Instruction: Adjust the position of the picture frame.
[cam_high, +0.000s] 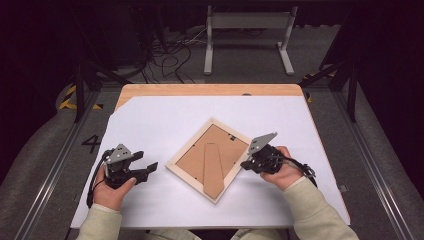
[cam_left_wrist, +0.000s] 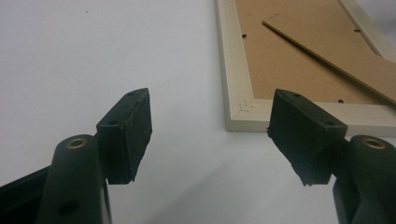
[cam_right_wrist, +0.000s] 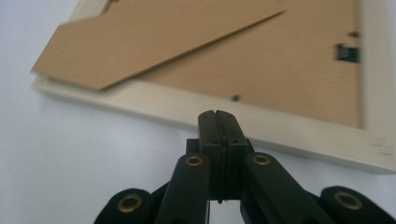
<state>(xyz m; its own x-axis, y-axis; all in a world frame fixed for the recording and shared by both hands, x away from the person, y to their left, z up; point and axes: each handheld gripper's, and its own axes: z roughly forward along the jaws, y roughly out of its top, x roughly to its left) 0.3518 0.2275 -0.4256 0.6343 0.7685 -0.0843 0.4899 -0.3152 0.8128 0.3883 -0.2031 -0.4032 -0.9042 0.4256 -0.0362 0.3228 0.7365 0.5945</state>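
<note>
The right gripper (cam_right_wrist: 218, 122) has its two jaws pressed flat together, with nothing between them. Its tip sits just beside the right edge of the picture frame (cam_high: 210, 159), at the pale wooden rim (cam_right_wrist: 261, 128). I cannot tell if it touches the wood.

The left gripper (cam_left_wrist: 210, 135) has its jaws spread wide and holds nothing. It hangs over the white sheet (cam_high: 150, 120), near the left corner of the frame but apart from it.

The frame lies face down in the middle of the table (cam_high: 210, 90), turned like a diamond. Its brown back board (cam_high: 192, 160) faces up. A long brown stand flap (cam_high: 213, 170) lies on the back and points toward the near corner.

The frame looks light and stiff, so it should lift in one piece and not bend. The wood rim looks smooth, so it might slide on the sheet when pushed. There may be glass on the hidden front, so it should be handled gently and not dropped. The flap looks thin and may snap if pulled hard.

The best place to hold looks like the wood rim, one jaw on the outside and one on the inside edge. The free end of the flap could be pinched to swing it up.
</note>
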